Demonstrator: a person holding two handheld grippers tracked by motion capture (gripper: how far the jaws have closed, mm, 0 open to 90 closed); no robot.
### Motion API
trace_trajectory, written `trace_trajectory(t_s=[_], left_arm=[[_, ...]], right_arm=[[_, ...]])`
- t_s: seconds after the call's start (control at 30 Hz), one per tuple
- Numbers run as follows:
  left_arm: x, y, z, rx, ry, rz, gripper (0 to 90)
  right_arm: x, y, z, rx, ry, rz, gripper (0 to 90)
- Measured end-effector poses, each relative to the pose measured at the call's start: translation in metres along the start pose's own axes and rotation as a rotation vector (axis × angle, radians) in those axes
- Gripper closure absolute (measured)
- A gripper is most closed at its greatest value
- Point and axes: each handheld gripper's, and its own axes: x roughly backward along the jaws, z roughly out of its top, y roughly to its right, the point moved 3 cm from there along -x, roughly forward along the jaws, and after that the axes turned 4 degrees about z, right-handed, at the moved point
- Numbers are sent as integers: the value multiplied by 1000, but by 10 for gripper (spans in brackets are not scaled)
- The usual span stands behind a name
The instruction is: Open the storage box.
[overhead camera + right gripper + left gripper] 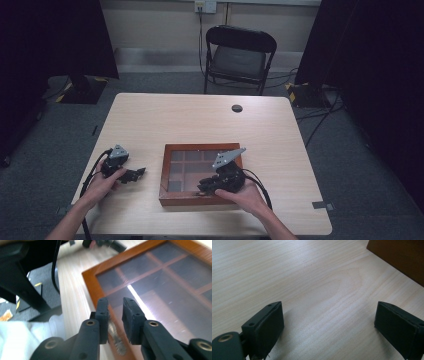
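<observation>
A flat wooden box (200, 147) with a dark glass lid split into panes lies on the table's near right half. My right gripper (202, 187) hovers over its front left part. In the right gripper view the box frame (120, 258) runs under the right gripper (115, 302), whose jaws stand a narrow gap apart with nothing between them. A blurred silvery piece (116, 338) sits on the frame below them. My left gripper (139, 173) rests low over bare table left of the box. In its own view the left gripper (328, 312) is wide open, with the box corner (402, 257) at upper right.
A small dark round cap (237, 108) sits in the tabletop at the far right. A black folding chair (240, 55) stands behind the table. Cables lie on the floor at right, and dark curtains hang on both sides.
</observation>
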Motion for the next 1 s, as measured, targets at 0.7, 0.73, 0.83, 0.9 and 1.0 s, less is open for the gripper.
trace_trajectory(t_s=[0.7, 0.73, 0.83, 0.9, 1.0], left_arm=[[0, 0, 0, 1, 2, 3, 82], [0, 0, 0, -2, 0, 2, 82], [0, 0, 0, -2, 0, 2, 82], [0, 0, 0, 0, 0, 0, 82], [0, 0, 0, -1, 0, 0, 81]], right_arm=[[-15, 2, -14, 42, -54, 14, 807], [-15, 2, -14, 42, -55, 13, 808], [-15, 1, -14, 50, -52, 10, 811], [-16, 1, -13, 42, -57, 11, 813], [-19, -1, -11, 40, -56, 21, 819]])
